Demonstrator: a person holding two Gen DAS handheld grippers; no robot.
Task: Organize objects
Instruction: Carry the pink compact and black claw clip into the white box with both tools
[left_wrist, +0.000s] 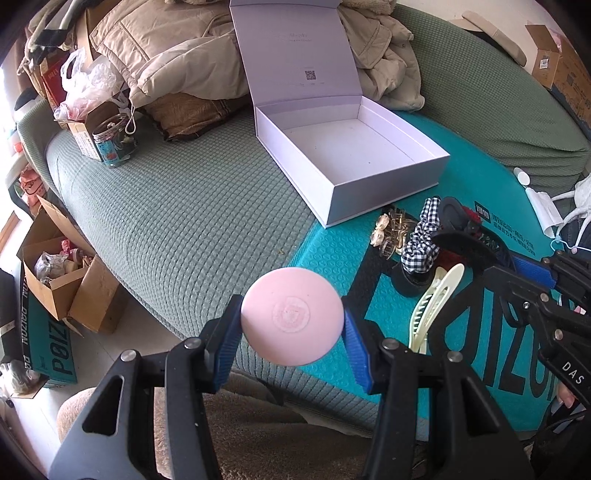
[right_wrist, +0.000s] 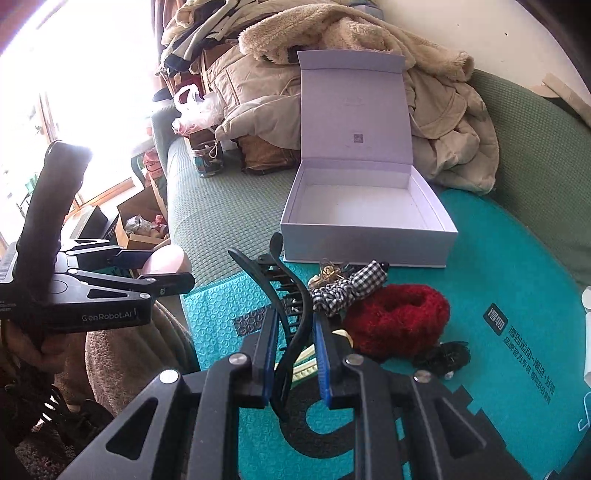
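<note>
Left wrist: jaws pinching smooth pink disc (left_wrist: 291, 315); right jaws gripping curved black toothed hair claw (right_wrist: 291, 314).

Daylight from window (right_wrist: 55, 92) at left, blown out to white in right wrist view. Left wrist view evenly lit, sharp. Heavy fisheye bending, dark vignette corners. Shadows soft, probably diffuse light.

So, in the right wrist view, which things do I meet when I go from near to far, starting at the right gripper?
right gripper → black hair claw held in it → checkered scrunchie → open white box → beige coats piled behind the box.
</note>
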